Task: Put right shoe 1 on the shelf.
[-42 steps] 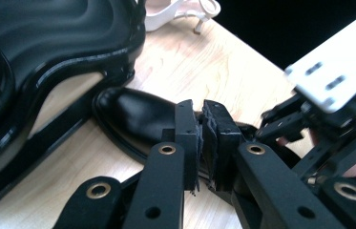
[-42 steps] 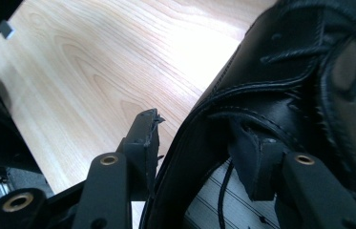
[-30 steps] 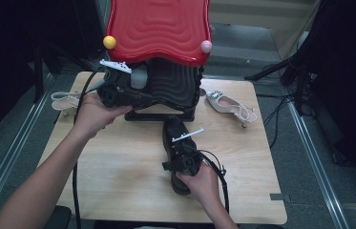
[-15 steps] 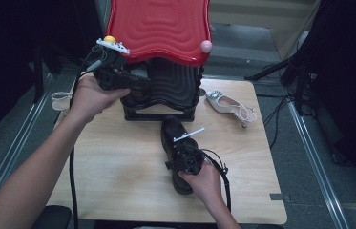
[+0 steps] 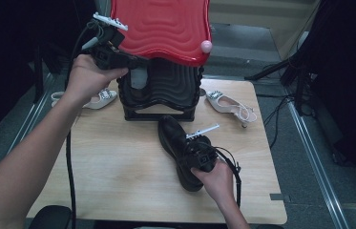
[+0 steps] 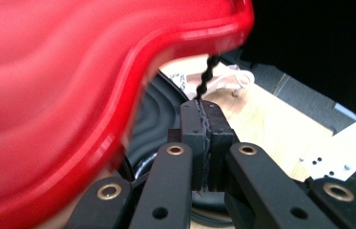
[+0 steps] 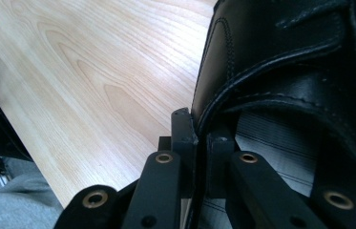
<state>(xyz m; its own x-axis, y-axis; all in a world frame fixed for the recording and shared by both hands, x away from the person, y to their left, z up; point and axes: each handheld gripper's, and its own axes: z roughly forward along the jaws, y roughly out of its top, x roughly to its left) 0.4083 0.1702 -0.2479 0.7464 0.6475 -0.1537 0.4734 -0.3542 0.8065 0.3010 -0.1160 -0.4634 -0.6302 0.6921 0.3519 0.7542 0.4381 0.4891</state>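
A red wavy lid (image 5: 161, 24) stands raised over a black ribbed box (image 5: 161, 90) at the table's back. My left gripper (image 5: 118, 55) is at the lid's left corner, and in the left gripper view its jaws (image 6: 205, 107) are shut on a black beaded cord (image 6: 207, 76) hanging from the red lid (image 6: 70, 71). A black leather shoe (image 5: 175, 138) lies in front of the box. My right gripper (image 5: 199, 155) is shut on the collar edge of that shoe (image 7: 285, 57), one jaw inside and one outside (image 7: 199, 129).
A pink ball (image 5: 206, 46) hangs at the lid's right corner. One pale heeled shoe (image 5: 230, 106) lies right of the box and another (image 5: 97, 98) lies left of it. The wooden table (image 5: 118, 167) has bare surface at front left.
My left gripper rose from the box's left side to the lid's left corner, and now covers the yellow ball there. The right gripper and black shoe have barely moved.
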